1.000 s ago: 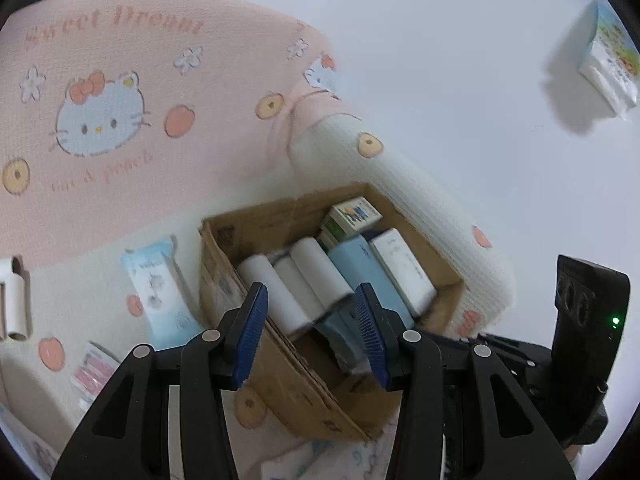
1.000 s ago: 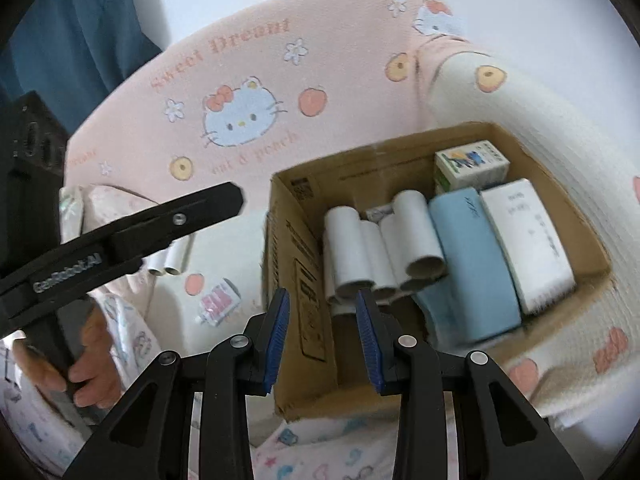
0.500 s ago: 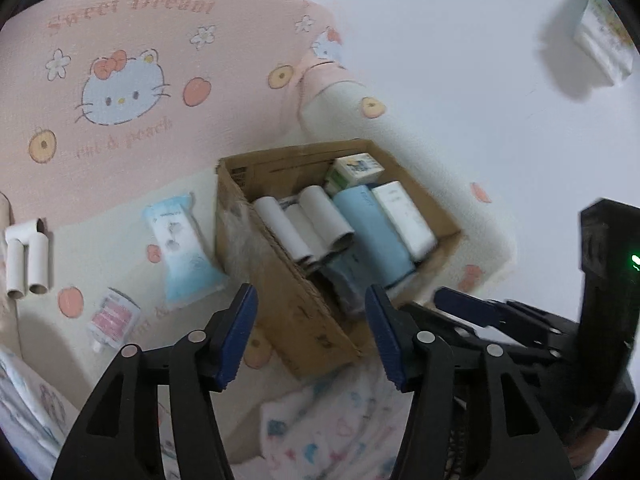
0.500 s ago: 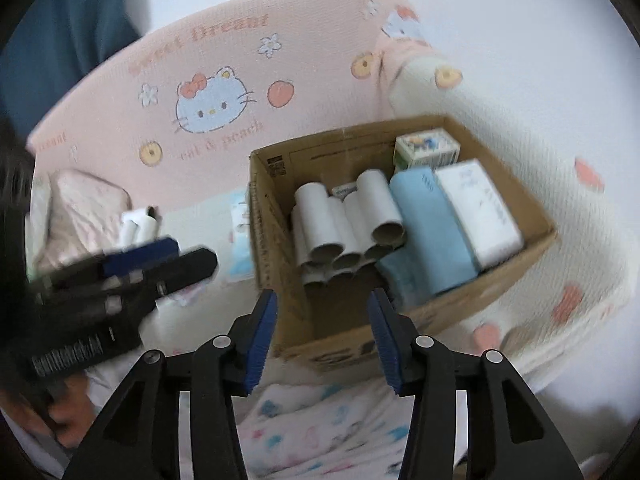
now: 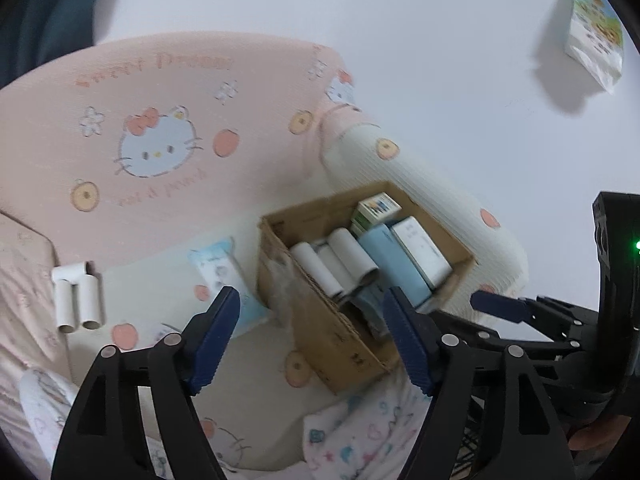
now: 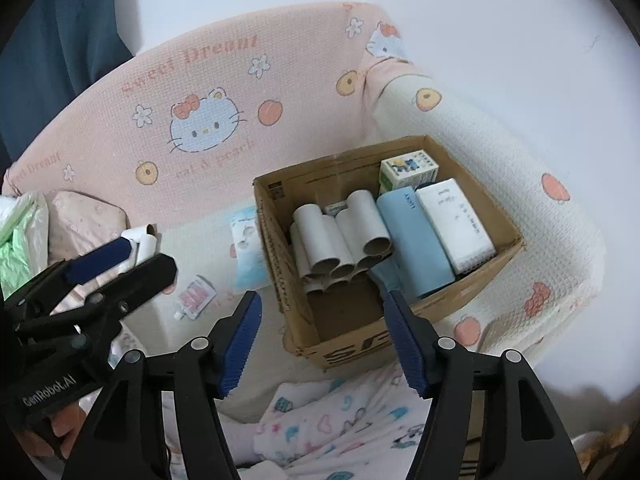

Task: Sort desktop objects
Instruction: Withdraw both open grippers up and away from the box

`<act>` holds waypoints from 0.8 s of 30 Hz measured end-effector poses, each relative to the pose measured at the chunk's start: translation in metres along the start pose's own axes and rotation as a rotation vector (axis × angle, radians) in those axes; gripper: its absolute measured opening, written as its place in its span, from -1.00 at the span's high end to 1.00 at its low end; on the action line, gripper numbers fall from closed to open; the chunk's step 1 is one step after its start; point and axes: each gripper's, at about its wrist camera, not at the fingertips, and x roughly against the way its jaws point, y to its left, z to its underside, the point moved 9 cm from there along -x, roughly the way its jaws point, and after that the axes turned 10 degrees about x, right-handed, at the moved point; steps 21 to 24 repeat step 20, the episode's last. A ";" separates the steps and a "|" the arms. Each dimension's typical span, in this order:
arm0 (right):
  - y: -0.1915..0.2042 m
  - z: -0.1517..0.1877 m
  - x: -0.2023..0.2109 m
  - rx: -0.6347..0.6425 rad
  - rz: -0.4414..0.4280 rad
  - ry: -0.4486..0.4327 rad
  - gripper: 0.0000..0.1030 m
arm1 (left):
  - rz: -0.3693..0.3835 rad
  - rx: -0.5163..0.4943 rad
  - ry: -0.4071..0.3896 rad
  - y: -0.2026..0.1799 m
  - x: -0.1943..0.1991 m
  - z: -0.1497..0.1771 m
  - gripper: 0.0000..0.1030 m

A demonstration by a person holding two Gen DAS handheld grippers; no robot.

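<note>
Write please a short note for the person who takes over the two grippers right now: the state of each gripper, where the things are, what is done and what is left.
Left gripper: opening, nothing between its fingers.
Right gripper: also opening, also empty.
Cardboard box sits on the cushion; already in it are paper tubes, a blue pack, a white pack and a small printed carton.
Left outside on the cushion: two paper tubes, a light blue packet beside the box, a small pink sachet.
Likely next: carry these into the box.

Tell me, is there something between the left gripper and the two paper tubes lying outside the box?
Nothing visible. The left gripper, empty with jaws opening, hangs above the sofa cover; the two paper tubes lie uncovered to its left.
</note>
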 end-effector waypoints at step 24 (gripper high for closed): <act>0.013 -0.011 0.004 0.099 0.164 0.021 -0.24 | -0.081 -0.091 0.033 0.007 -0.010 0.006 -0.55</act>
